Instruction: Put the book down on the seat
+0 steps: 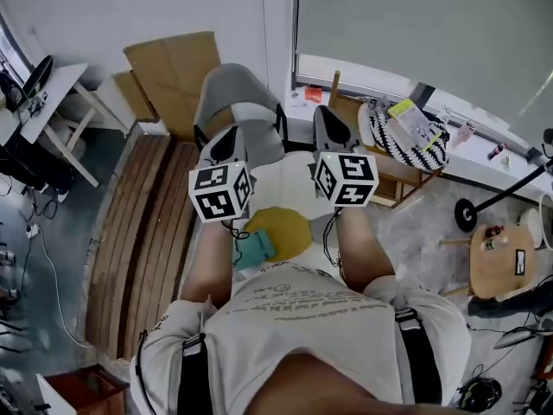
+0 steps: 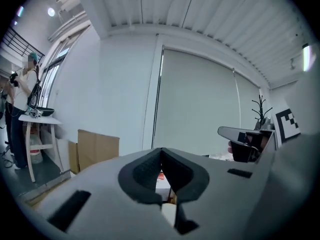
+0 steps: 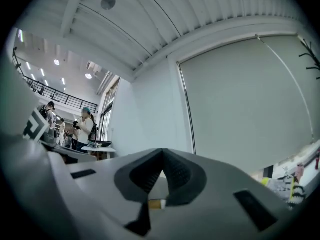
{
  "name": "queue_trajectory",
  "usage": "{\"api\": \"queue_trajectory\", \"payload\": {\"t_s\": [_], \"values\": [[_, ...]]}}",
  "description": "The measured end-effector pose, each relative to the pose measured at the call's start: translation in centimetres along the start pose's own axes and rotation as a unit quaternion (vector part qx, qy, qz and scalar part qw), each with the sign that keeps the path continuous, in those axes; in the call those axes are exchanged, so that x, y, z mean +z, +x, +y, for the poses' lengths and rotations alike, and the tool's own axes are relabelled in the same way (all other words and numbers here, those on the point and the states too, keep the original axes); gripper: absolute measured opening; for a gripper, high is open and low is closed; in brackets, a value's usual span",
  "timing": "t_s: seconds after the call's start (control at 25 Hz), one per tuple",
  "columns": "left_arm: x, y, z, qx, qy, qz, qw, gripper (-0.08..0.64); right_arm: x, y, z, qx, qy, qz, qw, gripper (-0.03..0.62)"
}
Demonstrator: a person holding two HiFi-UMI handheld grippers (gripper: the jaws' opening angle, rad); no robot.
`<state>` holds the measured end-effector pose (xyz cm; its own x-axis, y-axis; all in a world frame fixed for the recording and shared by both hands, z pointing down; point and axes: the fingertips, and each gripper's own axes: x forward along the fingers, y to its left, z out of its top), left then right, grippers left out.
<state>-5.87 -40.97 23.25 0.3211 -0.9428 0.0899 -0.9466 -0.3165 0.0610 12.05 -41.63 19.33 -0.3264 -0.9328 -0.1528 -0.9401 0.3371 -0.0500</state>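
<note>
Looking down past the person's chest, we are seeing the grey chair (image 1: 232,102) sitting straight ahead, and nearer in, the yellow seat (image 1: 292,230) is peeking out low in the head view. Left tongs (image 2: 161,154) are hovering up in the air, pressing tip to tip with nothing between them. Right tongs (image 3: 162,155) are doing the same, pinched together and empty. The teal book (image 1: 257,249) is lying on that yellow seat, just beneath the left tongs.
</note>
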Motion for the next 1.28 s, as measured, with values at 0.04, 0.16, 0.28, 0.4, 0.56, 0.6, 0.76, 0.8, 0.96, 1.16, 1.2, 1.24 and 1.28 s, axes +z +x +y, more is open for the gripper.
{"api": "queue_trajectory", "payload": {"t_s": [0.04,0.16,0.28,0.4,0.56,0.6,0.76,0.8,0.96,1.16,1.2,1.24,1.28], "values": [[0.3,0.1,-0.3,0.001,0.003,-0.003,1.0,0.02,0.1,-0.1,-0.6,-0.006,0.001,-0.002,1.0,0.028],[0.5,0.4,-1.2,0.003,0.016,0.0,0.9999,0.02,-0.5,-0.5,-2.0,-0.018,0.011,0.002,1.0,0.028],[0.3,0.7,-1.6,0.002,0.025,0.008,0.9997,0.02,-1.8,-0.5,-2.3,-0.018,0.012,0.017,1.0,0.028],[0.1,1.0,-1.3,0.007,0.025,0.01,0.9996,0.02,-2.7,-0.1,-2.1,-0.015,0.005,0.025,1.0,0.028],[-0.1,1.2,-1.1,0.006,0.019,0.015,0.9997,0.02,-3.4,0.3,-2.1,-0.014,0.01,0.03,0.999,0.028],[0.0,1.2,-1.1,0.004,0.015,0.014,0.9998,0.02,-3.5,0.4,-2.1,-0.015,0.012,0.032,0.999,0.028],[0.6,1.2,-0.8,0.002,0.007,0.009,0.9999,0.021,-3.8,0.9,-1.7,-0.008,0.024,0.038,0.999,0.028],[0.6,1.1,-0.7,0.003,0.008,0.008,0.9999,0.021,-3.9,0.9,-1.6,-0.006,0.025,0.038,0.999,0.028],[0.3,0.9,-0.5,0.005,0.007,0.013,0.9999,0.021,-4.2,0.8,-1.0,0.0,0.025,0.04,0.999,0.028],[0.1,0.8,0.6,0.01,0.006,0.017,0.9998,0.02,-3.9,1.2,0.0,0.007,0.02,0.036,0.999,0.028],[0.0,0.8,0.9,0.011,0.005,0.016,0.9998,0.02,-3.8,1.3,0.3,0.009,0.019,0.035,0.999,0.028],[-0.1,0.7,1.1,0.011,0.003,0.017,0.9998,0.021,-3.8,1.3,0.5,0.01,0.017,0.033,0.999,0.028],[-0.2,0.7,1.3,0.012,0.002,0.017,0.9998,0.021,-3.7,1.3,0.8,0.012,0.016,0.031,0.999,0.028]]}}
